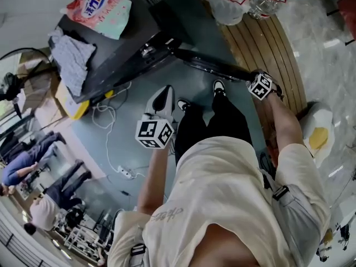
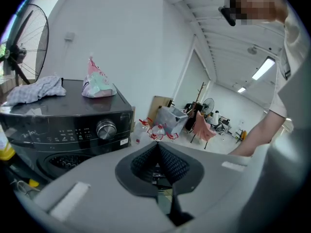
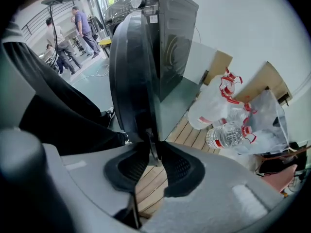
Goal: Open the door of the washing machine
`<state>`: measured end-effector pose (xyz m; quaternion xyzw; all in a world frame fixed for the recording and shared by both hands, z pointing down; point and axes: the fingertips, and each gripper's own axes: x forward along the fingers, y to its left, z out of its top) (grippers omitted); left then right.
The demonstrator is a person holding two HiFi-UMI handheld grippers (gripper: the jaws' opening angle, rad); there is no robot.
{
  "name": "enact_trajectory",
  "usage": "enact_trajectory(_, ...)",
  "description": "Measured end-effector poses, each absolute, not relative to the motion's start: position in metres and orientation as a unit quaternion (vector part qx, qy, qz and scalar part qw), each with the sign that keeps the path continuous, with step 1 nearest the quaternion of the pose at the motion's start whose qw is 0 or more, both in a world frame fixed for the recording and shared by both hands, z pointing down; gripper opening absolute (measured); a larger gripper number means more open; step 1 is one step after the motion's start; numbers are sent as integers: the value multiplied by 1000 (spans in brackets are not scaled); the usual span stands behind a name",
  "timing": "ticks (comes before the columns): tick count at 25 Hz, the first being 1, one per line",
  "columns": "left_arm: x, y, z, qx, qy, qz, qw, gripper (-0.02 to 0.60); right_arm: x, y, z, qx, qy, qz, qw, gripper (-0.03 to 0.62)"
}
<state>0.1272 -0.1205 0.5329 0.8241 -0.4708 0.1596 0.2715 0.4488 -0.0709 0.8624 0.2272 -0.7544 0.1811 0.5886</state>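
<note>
Washing machine point(image 1: 119, 35) is open: its door point(image 1: 214, 64) is swung out from the machine's front and shows edge-on in the head view. Right gripper point(image 3: 151, 152) is clamped on the door's outer edge, one pad on each side of the rim, and points steeply down. Left gripper point(image 2: 158, 148) hangs in front of the machine facing its control panel, fingers together with nothing between them (tips meet in a V). A grey cloth point(image 2: 36, 90) and a pink bag point(image 2: 97, 80) lie on top of the machine. Beside the machine, past the door, water bottles point(image 3: 227, 132) sit by wooden boards point(image 3: 151, 181). The person's legs point(image 1: 214, 121) stand just in front of the machine.
</note>
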Motion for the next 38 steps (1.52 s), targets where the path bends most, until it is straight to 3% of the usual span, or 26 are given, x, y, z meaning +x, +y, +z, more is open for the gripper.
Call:
enact_trajectory(20,128,-111,540,792,-510,171,287,17,494,-213,854,230,-747,122,612,104)
enact_trajectory(33,130,-119,538,786,-521,160,291,17,494,-210,855,199,-749,135,617,103)
enact_trajectory(38,130,-117,537,789,-520,154,289,17,497,-212,847,238,-744,150,606,137)
